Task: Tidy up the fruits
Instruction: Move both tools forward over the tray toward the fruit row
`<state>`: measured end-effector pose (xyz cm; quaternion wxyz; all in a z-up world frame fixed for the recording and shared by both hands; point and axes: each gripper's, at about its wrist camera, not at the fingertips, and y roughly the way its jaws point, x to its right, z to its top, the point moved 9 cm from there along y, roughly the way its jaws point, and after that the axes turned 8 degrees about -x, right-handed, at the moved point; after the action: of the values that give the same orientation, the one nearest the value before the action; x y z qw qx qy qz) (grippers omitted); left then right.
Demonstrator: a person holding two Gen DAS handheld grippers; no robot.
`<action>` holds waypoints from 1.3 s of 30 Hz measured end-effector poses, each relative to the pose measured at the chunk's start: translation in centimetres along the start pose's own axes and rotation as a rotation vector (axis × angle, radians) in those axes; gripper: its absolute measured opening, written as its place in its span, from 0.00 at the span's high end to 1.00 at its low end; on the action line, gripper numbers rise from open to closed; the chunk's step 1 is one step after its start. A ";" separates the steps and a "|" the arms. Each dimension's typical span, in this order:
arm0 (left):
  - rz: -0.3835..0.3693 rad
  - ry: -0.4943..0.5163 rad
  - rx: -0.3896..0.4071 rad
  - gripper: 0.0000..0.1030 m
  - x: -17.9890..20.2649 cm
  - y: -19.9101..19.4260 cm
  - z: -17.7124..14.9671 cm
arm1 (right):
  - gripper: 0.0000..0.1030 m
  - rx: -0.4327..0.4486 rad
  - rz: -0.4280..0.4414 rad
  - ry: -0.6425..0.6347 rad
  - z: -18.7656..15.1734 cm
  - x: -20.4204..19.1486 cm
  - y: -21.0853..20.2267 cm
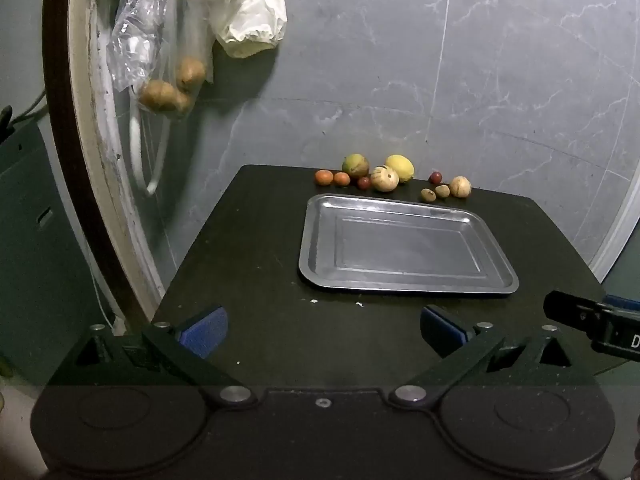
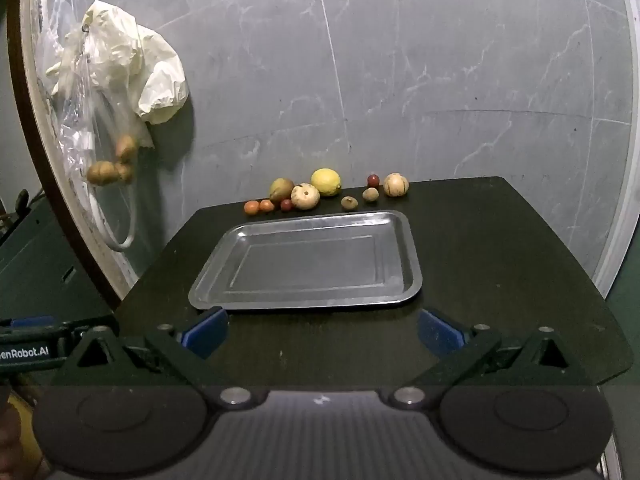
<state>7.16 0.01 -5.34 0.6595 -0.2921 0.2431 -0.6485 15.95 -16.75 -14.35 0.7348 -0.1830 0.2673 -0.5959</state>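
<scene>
The left gripper (image 1: 322,334) and the right gripper (image 2: 322,334) hover with jaws spread, gripping nothing, at the black table's (image 2: 500,264) near edge. The steel tray (image 2: 308,264) lies long axis left-to-right; the fruits (image 2: 326,194) line the far edge, under a grey marbled wall (image 2: 440,60).

In the right wrist view, white lettering reads "enRobot.AI" on the side of a black tool body with a blue strip (image 2: 28,344) that enters at the lower left edge; the first letters of the word are cut off by the edge of the picture. In the left wrist view, a single white letter "D" shows on another black tool body with a blue strip (image 1: 600,322) at the right edge, the rest of the wording cut off. No other text, label, number or sign can be read in either view.
</scene>
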 end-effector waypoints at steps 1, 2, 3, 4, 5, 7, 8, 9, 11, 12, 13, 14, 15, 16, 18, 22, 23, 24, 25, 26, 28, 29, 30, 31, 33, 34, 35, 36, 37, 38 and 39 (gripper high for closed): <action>0.000 0.001 -0.001 0.01 0.0 0.0 0.0 | 0.00 0.002 -0.001 0.001 0.0 0.1 0.0; -0.002 0.002 -0.002 0.01 0.0 -0.1 -0.1 | 0.00 0.003 -0.003 0.002 0.0 0.1 0.0; -0.003 0.003 -0.004 0.01 0.3 0.3 -0.1 | 0.00 0.004 -0.004 0.003 0.0 0.1 -0.1; -0.003 0.003 -0.006 0.01 0.3 0.3 -0.2 | 0.00 0.005 -0.005 0.004 0.0 0.2 -0.1; -0.003 0.004 -0.009 0.01 0.3 0.3 -0.3 | 0.00 0.004 -0.005 0.002 -0.5 0.2 0.3; -0.002 0.007 -0.013 0.01 0.4 0.7 -0.3 | 0.00 -0.002 -0.002 0.005 -0.5 0.2 0.4; -0.003 0.007 -0.015 0.01 0.4 0.8 -0.3 | 0.00 -0.002 -0.003 0.006 -0.6 0.1 0.3; -0.002 0.008 -0.019 0.01 0.5 0.9 -0.3 | 0.00 -0.001 -0.004 0.007 -0.6 0.0 0.2; -0.004 0.007 -0.025 0.01 0.4 1.2 -0.3 | 0.00 -0.015 0.004 0.013 -0.1 0.5 0.3; -0.005 0.008 -0.027 0.01 0.5 1.3 -0.3 | 0.00 -0.016 0.004 0.014 -0.1 0.5 0.3; -0.006 0.008 -0.029 0.01 0.5 1.3 -0.4 | 0.00 -0.016 0.004 0.014 -0.1 0.6 0.2; -0.006 0.008 -0.030 0.01 0.5 1.4 -0.4 | 0.00 -0.017 0.004 0.014 -0.1 0.6 0.2; -0.007 0.008 -0.032 0.01 0.5 1.4 -0.4 | 0.00 -0.018 0.003 0.014 -0.1 0.6 0.2; -0.009 0.007 -0.033 0.01 0.5 1.5 -0.4 | 0.00 -0.019 0.002 0.014 -0.1 0.6 0.3; -0.010 0.006 -0.036 0.01 0.5 1.6 -0.4 | 0.00 -0.022 0.002 0.015 -0.1 0.6 0.3; -0.013 0.005 -0.044 0.01 0.5 1.7 -0.4 | 0.00 -0.026 0.000 0.014 -0.1 0.7 0.4; -0.013 0.005 -0.046 0.01 0.5 1.8 -0.3 | 0.00 -0.026 -0.001 0.015 -0.1 0.7 0.4; -0.013 0.005 -0.047 0.01 0.5 1.8 -0.3 | 0.00 -0.028 -0.002 0.014 -0.1 0.7 0.6; -0.013 0.005 -0.050 0.01 0.4 1.9 -0.2 | 0.00 -0.029 -0.003 0.014 -0.1 0.7 0.6; -0.013 0.005 -0.051 0.01 0.4 1.9 -0.2 | 0.00 -0.030 -0.004 0.014 0.0 0.7 0.6; -0.015 0.005 -0.055 0.01 0.4 2.0 -0.2 | 0.00 -0.032 -0.005 0.015 0.0 0.6 0.7; -0.015 0.005 -0.057 0.01 0.4 2.1 -0.1 | 0.00 -0.033 -0.005 0.015 0.0 0.6 0.7; -0.016 0.005 -0.058 0.01 0.4 2.1 -0.1 | 0.00 -0.034 -0.006 0.015 0.0 0.6 0.8; -0.016 0.005 -0.059 0.01 0.3 2.1 -0.1 | 0.00 -0.036 -0.006 0.016 0.0 0.6 0.8; -0.016 0.005 -0.061 0.01 0.3 2.2 -0.1 | 0.00 -0.038 -0.006 0.016 0.0 0.6 0.9; -0.016 0.004 -0.064 0.01 0.2 2.3 0.0 | 0.00 -0.039 -0.006 0.016 0.0 0.6 0.9; -0.016 0.002 -0.067 0.01 0.2 2.3 0.1 | 0.00 -0.041 -0.007 0.016 0.1 0.6 0.9; -0.017 0.001 -0.070 0.01 0.1 2.4 0.1 | 0.00 -0.044 -0.006 0.016 0.1 0.6 1.0; -0.017 -0.001 -0.073 0.01 0.1 2.5 0.1 | 0.00 -0.047 -0.006 0.015 0.2 0.6 1.1; -0.018 -0.002 -0.076 0.01 0.1 2.6 0.1 | 0.00 -0.049 -0.006 0.015 0.1 0.6 1.1; -0.018 -0.002 -0.078 0.01 0.1 2.6 0.1 | 0.00 -0.052 -0.006 0.015 0.1 0.6 1.2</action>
<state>9.10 -0.09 -7.11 0.6420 -0.3206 0.2650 -0.6441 17.07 -17.04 -15.06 0.7258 -0.1982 0.2876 -0.5926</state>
